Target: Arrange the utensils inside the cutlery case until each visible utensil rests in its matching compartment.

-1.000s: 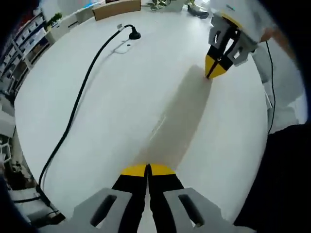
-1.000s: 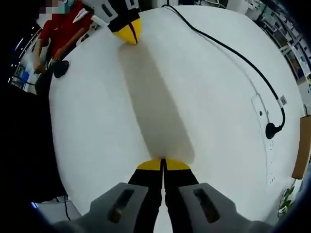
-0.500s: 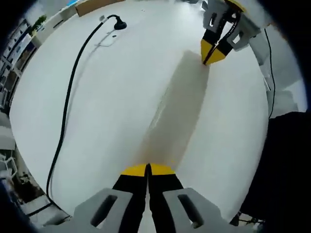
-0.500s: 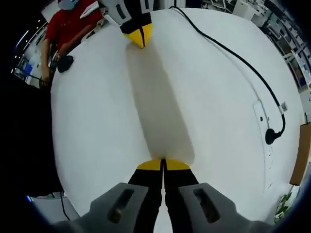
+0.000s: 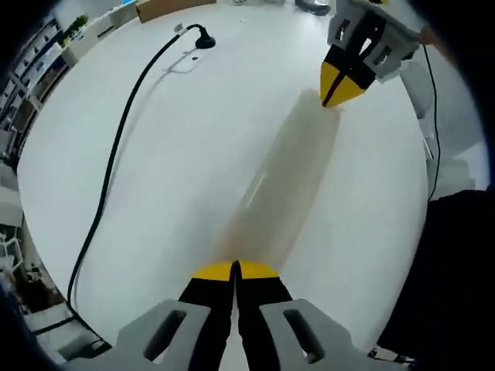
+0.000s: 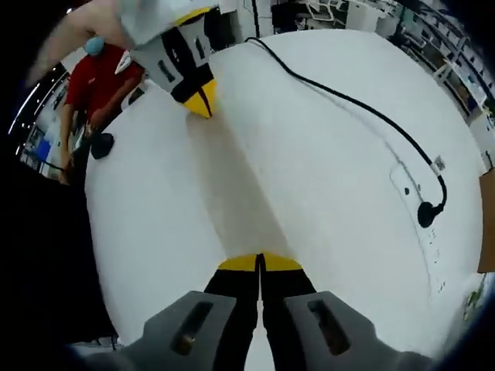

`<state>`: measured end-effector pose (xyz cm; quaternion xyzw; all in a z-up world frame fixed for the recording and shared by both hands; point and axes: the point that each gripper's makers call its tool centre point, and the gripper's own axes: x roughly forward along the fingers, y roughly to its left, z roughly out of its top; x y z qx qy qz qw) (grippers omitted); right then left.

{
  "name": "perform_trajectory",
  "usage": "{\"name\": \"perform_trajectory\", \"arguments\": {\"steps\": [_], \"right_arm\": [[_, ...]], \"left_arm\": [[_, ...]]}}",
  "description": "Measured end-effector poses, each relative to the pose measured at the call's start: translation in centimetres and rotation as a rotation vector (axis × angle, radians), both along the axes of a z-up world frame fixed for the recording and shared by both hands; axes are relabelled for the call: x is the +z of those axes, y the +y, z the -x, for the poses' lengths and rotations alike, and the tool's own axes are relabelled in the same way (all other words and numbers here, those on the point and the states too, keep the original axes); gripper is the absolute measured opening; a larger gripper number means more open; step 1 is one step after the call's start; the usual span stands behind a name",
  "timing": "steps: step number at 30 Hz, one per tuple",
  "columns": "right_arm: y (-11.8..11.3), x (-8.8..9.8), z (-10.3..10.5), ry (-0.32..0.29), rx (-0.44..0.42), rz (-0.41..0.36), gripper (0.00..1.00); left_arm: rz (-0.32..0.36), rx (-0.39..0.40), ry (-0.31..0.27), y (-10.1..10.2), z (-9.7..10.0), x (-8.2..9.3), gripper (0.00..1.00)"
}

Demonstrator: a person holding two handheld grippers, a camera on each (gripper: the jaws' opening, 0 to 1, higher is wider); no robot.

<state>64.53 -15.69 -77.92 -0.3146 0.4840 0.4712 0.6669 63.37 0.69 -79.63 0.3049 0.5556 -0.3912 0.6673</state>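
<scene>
A long, translucent cutlery case (image 5: pixel 282 189) is seen lying on the round white desk (image 5: pixel 178 170), stretched between the two hand-held grippers. In the left gripper view, the left hand-held gripper (image 5: pixel 234 270) is held low over the near edge of the desk, its yellow-tipped jaws pressed together at the near end of the case. At the far right of that view the right hand-held gripper (image 5: pixel 338 81) is pointed down at the far end of the case, jaws closed; whether either pair actually pinches the case wall cannot be told.

In the right gripper view the same arrangement is seen from the other end: the right hand-held gripper (image 6: pixel 260 263) is shut at the near end of the cutlery case (image 6: pixel 232 189), and the left hand-held gripper (image 6: pixel 201 99) is set at the far end, with a blurred hand (image 6: pixel 81 27) above it.

One case, two grippers and one black power cable (image 5: pixel 116 162) ending in a plug (image 5: pixel 204 42) are counted. No utensils can be made out inside the case. A person in a red shirt (image 6: pixel 97 77) is seen beyond the desk's far left edge.
</scene>
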Motion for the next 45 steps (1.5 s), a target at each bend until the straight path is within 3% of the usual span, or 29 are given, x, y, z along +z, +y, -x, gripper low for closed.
{"name": "perform_trajectory", "arguments": {"steps": [5,9,15,17,20,22,24,26,27,30,32,34,35,37,39,43,45], "right_arm": [[-1.0,-1.4,0.1,0.063,-0.041,0.127,0.0],[-0.7,-1.8,0.4,0.069,-0.014,0.143,0.0],[-0.8,-1.9,0.5,0.088,-0.061,0.127,0.0],[-0.7,-1.9,0.5,0.074,0.004,0.148,0.0],[-0.7,-2.0,0.4,0.099,-0.061,0.149,0.0],[-0.7,-2.0,0.4,0.067,-0.021,0.166,0.0],[-0.8,-2.0,0.5,0.08,-0.071,0.152,0.0],[-0.8,-1.9,0.8,0.092,-0.147,0.09,0.0],[-0.7,-1.9,0.3,0.026,-0.056,0.099,0.0],[-0.8,-2.0,0.5,0.042,-0.102,0.128,0.0],[-0.8,-2.0,0.4,0.054,-0.106,0.129,0.0],[-0.8,-2.1,0.5,0.059,-0.097,0.135,0.0],[-0.9,-2.1,0.4,0.063,-0.099,0.136,0.0],[-0.9,-2.0,0.4,0.069,-0.107,0.136,0.0],[-0.9,-2.0,0.5,0.083,-0.129,0.129,0.0],[-0.7,-2.1,0.5,0.086,-0.108,0.147,0.0],[-0.7,-2.2,0.5,0.083,-0.099,0.164,0.0]], "left_arm": [[-0.032,-0.014,0.004,-0.1,0.0,-0.1,0.0],[-0.02,-0.028,-0.032,0.0,0.1,0.0,0.0],[0.028,0.013,-0.04,0.3,0.0,0.1,0.0],[0.032,0.015,-0.045,0.2,0.0,0.0,0.0],[0.033,-0.003,-0.052,0.2,0.0,0.0,0.0],[0.033,-0.003,-0.05,0.2,0.0,0.0,0.0],[0.032,-0.008,-0.049,0.2,0.0,0.0,0.0],[0.033,-0.023,-0.052,0.2,0.1,0.0,0.0],[0.032,-0.029,-0.059,0.1,0.2,0.0,0.0],[0.036,-0.062,-0.103,0.1,0.2,0.1,0.0],[0.037,-0.153,-0.133,0.0,0.2,0.2,0.0],[0.042,-0.159,-0.141,-0.1,0.3,0.3,0.0],[0.095,-0.154,-0.158,-1.1,0.2,0.4,0.0],[0.216,-0.116,-0.134,-3.3,0.6,1.0,0.0],[0.284,-0.143,-0.159,-5.0,0.3,1.5,0.0],[0.251,-0.171,-0.162,-6.0,-0.4,0.8,0.0],[0.234,-0.162,-0.108,-6.5,-0.1,0.0,0.0]]}}
